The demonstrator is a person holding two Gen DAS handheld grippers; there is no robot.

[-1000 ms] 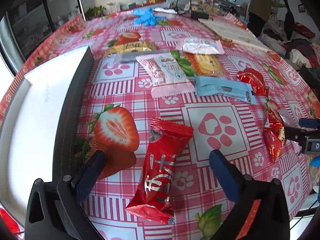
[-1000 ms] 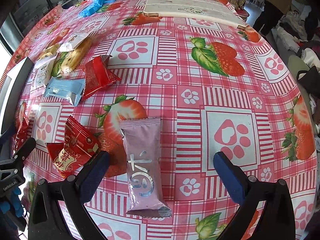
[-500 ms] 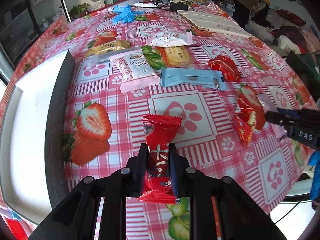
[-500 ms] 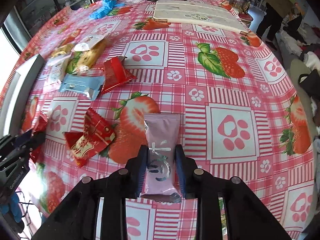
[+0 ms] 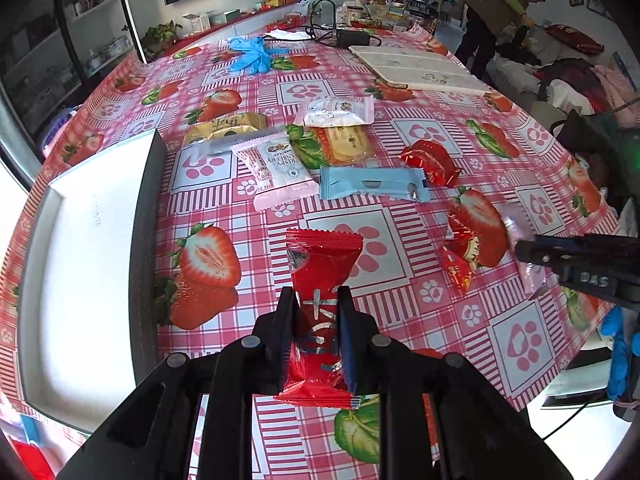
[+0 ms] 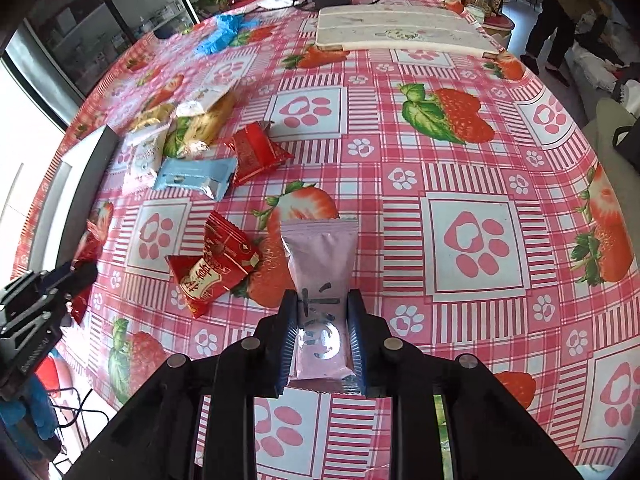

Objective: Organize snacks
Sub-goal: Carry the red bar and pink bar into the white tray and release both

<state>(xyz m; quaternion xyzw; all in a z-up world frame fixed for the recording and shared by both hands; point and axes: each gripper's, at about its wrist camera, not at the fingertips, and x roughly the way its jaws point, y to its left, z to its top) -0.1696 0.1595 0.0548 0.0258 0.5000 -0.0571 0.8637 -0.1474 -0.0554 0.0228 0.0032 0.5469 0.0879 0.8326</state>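
Red snack pack [image 5: 320, 304] sits pinched in the left gripper [image 5: 318, 340], pink pack [image 6: 322, 300] in the right gripper [image 6: 324, 340]; squeeze gently, carry both to the white tray [image 5: 80, 264].

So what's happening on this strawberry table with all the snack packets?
A person is sorting snacks with two hand-held grippers. The left gripper is shut on a shiny red foil snack packet, the right gripper on a pale pink snack packet. Other packets lie loose on the red checked tablecloth, beside a white tray with a dark rim.
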